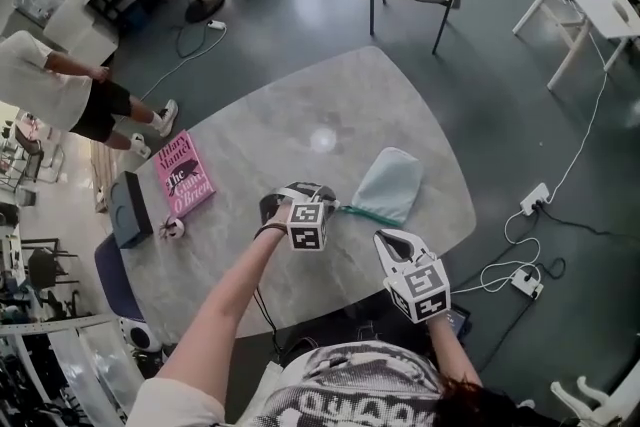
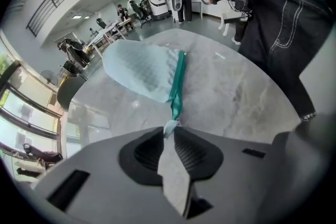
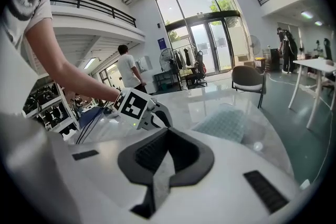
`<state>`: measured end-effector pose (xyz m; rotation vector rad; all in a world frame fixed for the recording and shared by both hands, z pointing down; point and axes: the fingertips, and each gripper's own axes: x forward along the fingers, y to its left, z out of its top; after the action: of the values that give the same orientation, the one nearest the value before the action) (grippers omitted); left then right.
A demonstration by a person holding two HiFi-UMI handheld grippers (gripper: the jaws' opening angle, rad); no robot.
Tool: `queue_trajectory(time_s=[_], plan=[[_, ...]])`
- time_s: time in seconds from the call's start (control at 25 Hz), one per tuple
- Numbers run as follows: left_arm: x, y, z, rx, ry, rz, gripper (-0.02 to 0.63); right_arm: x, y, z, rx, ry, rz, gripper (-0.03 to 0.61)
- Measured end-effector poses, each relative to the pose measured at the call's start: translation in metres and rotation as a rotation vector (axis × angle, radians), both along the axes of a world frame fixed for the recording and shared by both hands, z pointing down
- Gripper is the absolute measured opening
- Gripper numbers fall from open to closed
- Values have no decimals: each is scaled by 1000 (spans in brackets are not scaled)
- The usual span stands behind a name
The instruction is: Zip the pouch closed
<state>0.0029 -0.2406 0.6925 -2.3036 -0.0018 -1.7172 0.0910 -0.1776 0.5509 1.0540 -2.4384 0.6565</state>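
Pink book [image 1: 183, 175] reads "Hilary Mantel" and "O'Brien".

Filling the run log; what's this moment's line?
left gripper: shut on zipper tab at pouch end | right gripper: shut, empty, clear of pouch | pouch: flat on table

Bright, even daylight fills every view, and shadows are faint. In the right gripper view the glass doors [image 3: 210, 29] blow out white and mirror off the glossy bench [image 3: 210, 102]. The head view shows a round glare spot just beyond the pouch [image 1: 390, 183]. Both gripper views bend strongly and darken at their edges.
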Motion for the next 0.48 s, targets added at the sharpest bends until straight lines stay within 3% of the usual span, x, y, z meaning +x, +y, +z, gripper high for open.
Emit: queue_trajectory(time_s=[0.04, 0.24, 0.48], plan=[[1, 1, 2, -6, -6, 0, 53, 1, 0, 1, -3, 1, -5, -2], [4, 5, -4, -53, 10, -84, 28, 5, -3, 8, -15, 3, -20, -2], [14, 26, -28, -181, 199, -352, 25, -6, 0, 29, -78, 3, -22, 0]])
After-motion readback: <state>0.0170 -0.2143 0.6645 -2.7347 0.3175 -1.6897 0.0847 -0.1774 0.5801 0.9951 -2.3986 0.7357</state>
